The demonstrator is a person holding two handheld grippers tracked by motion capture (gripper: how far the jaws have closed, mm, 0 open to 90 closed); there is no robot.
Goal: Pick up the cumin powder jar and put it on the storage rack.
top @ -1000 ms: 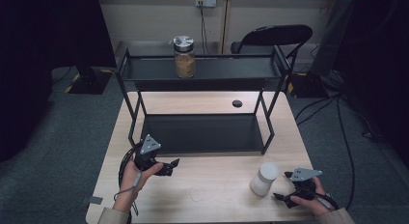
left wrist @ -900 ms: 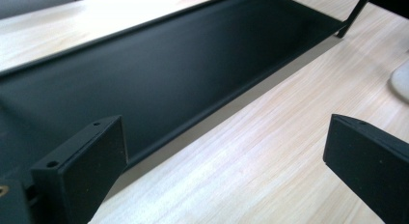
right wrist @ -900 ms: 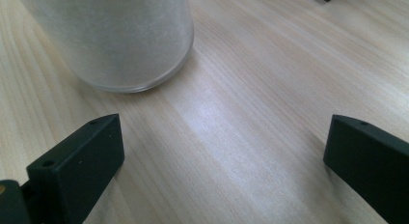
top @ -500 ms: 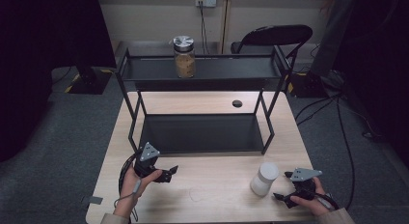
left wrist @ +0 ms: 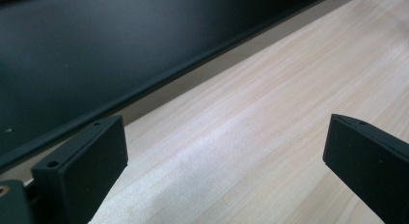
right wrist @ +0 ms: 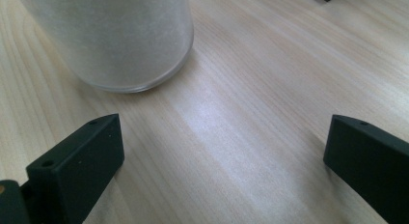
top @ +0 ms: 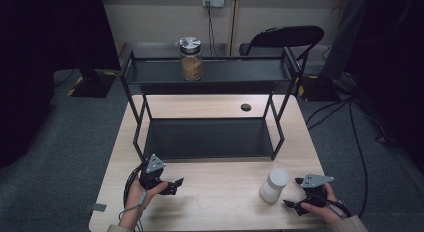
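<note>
Right tool [top: 296,193], high view: held low over the near right corner of the tabletop [top: 220,104], jaws spread wide, grasping nothing. Right gripper view: same tool [right wrist: 222,156] with both black jaws far apart over bare light wood, touching neither each other nor any object. White frosted jar [right wrist: 108,35] just ahead and toward the left jaw, upright on the wood, close to the jaw tips but apart from them, outside the gap. High view: white frosted jar [top: 274,185] near the front right edge of the tabletop, just left of the right tool, capped in white.

Left tool [top: 176,185], high view: held over the near left part of the tabletop, pointed toward the centre, released and empty. Left gripper view: same tool [left wrist: 224,156] with jaws spread wide, only wood grain between them, no contact with anything; black lower shelf [left wrist: 96,50] of the rack running across the upper left, just beyond the left jaw.

Farther out, high view: black two-tier metal rack [top: 277,117] standing on the far half of the tabletop; lower shelf [top: 207,137] bare; glass jar [top: 191,59] with a metal lid and tan contents upright on the top shelf, well apart from both tools. Round cable hole [top: 245,107] in the tabletop behind the rack. Black folding chair [top: 280,37] beyond the tabletop.
</note>
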